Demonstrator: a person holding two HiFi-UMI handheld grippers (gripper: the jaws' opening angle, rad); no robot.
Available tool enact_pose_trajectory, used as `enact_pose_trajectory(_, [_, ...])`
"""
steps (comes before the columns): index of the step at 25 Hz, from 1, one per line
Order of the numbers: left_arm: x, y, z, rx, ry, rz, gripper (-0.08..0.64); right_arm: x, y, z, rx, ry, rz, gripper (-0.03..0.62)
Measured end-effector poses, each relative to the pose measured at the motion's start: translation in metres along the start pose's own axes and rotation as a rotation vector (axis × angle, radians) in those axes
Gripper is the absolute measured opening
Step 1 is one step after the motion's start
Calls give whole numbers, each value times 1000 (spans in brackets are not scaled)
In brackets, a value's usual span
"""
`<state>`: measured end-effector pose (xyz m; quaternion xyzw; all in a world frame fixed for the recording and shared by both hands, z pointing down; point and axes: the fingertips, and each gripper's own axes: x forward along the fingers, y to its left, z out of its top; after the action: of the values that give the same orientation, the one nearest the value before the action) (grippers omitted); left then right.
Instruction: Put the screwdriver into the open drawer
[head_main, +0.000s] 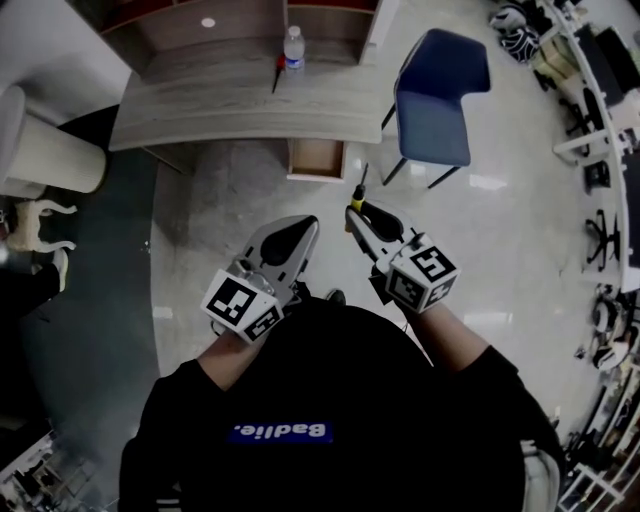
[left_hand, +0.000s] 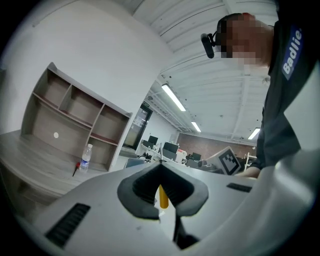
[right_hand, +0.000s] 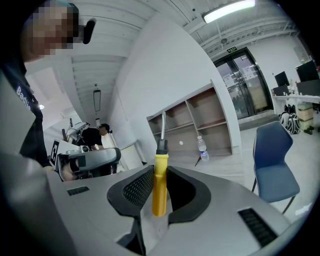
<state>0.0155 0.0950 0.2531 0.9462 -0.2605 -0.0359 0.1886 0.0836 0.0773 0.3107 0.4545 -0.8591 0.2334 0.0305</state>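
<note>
Bench (head_main: 200, 110): far left in the head view, pale wood, with an open shelf unit (head_main: 190, 30) standing along its far side.
Red tool (head_main: 278, 70): small, lying on the bench, just left of the bottle.
Water bottle (head_main: 293, 48): clear, upright on the bench, in front of the shelf unit.
Left hand-held gripper (head_main: 305, 228): held level above the floor, its jaws narrow and the tips together. A small bit of yellow shows in the hollow behind the tips, and what it is cannot be told.
Open drawer (head_main: 316, 158): pulled out from under the near edge of the bench, its brown inside showing.
Right hand-held gripper (head_main: 356, 218): just right of the left one, its jaws holding the screwdriver by the handle.
Screwdriver (right_hand: 159, 187): yellow handle between the dark pads, black collar and metal shaft sticking out toward the far side. It is above the floor, on the near right side of the drawer and apart from it.
Blue chair (head_main: 436, 100): on the floor, right of the bench and the drawer.
</note>
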Motion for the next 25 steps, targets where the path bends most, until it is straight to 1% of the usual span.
enact_pose_trajectory(4, [7, 32, 16, 4, 12, -41, 2, 33, -6, 10, -10, 11, -33, 98])
enact_pose_trajectory(9, [10, 73, 28, -12, 10, -71, 2, 69, -16, 10, -10, 28, -85, 98])
enact_pose_trajectory(14, [14, 96, 32, -14, 26, -103, 2, 92, -24, 5, -9, 46, -122, 98])
enact_pose_trajectory(18, [22, 107, 32, -19, 38, -90, 2, 106, -35, 2, -13, 70, -114, 98])
enact_pose_trajectory(25, [42, 109, 25, -32, 27, -26, 2, 116, -59, -10, -35, 119, -68, 98])
